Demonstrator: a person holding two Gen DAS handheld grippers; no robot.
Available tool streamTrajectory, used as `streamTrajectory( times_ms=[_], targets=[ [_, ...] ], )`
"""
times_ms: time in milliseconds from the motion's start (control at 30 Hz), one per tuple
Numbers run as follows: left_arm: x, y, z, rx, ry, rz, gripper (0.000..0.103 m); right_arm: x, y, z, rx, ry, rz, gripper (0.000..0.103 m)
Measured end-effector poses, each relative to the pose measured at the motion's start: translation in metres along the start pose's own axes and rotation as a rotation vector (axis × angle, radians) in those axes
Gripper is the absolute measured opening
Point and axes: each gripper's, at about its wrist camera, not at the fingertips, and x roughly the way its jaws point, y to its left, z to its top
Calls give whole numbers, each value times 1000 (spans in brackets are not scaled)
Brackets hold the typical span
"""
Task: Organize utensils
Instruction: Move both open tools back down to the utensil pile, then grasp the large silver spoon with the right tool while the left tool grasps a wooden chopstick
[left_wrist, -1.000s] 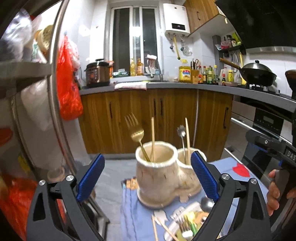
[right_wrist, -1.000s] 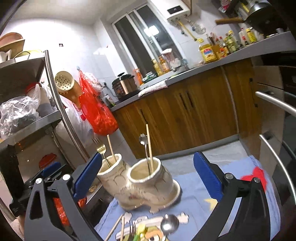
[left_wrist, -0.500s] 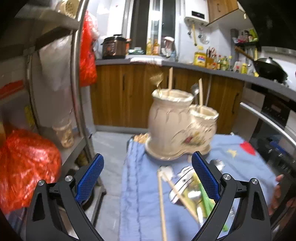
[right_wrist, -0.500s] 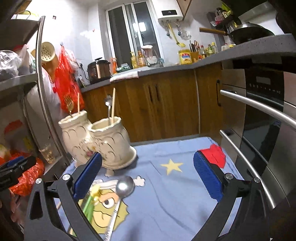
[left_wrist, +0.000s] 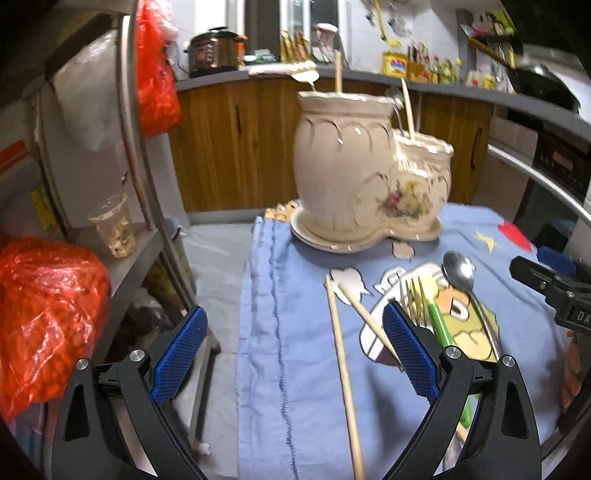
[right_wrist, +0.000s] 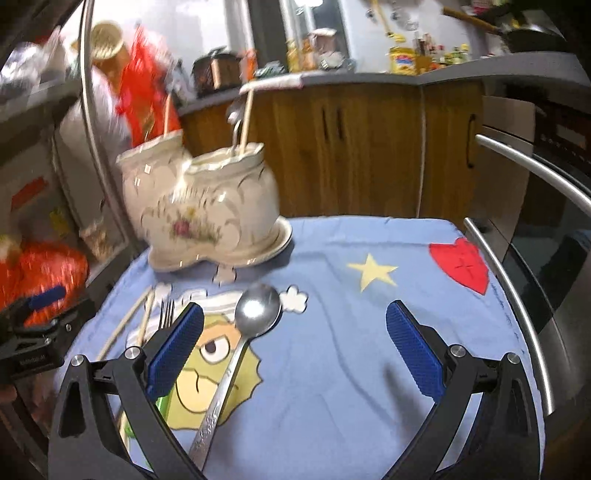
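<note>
A cream double-pot ceramic holder (left_wrist: 365, 184) stands at the far end of a blue cloth (left_wrist: 295, 332); it also shows in the right wrist view (right_wrist: 199, 210). It holds a fork, a spoon and chopsticks. On the cloth lie two wooden chopsticks (left_wrist: 341, 365), a green-handled fork (left_wrist: 424, 306) and a steel spoon (right_wrist: 236, 347), which also shows in the left wrist view (left_wrist: 458, 269). My left gripper (left_wrist: 291, 354) is open and empty above the cloth's left edge. My right gripper (right_wrist: 291, 354) is open and empty just right of the spoon's handle.
A metal shelf rack (left_wrist: 136, 155) with red bags (left_wrist: 48, 317) and a plastic cup (left_wrist: 112, 225) stands left of the cloth. An oven with steel handles (right_wrist: 532, 173) is on the right. Wooden cabinets (right_wrist: 369, 147) lie behind.
Both grippers have tilted down and come lower toward the cloth. The loose utensils now lie in full view in front of the fingers. Both stay open.
</note>
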Motion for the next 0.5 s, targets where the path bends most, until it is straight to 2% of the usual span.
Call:
streamTrajectory(
  times_ms=[167,267,367,467,500],
  targets=[
    [9,-8,-1,52,47,10,95,12,11,-2,-61,81,10,97],
    [11,-6,1,56,56,6,95,17,16,-3,-83,114,20,92],
    [14,-6,5,72,70,8,95,23,18,-3,-83,153,46,83],
    [19,-10,12,100,90,1,93,31,21,-1,-72,201,81,69],
    [19,-11,13,109,91,-1,93,32,22,-1,-76,207,79,61]
  ],
)
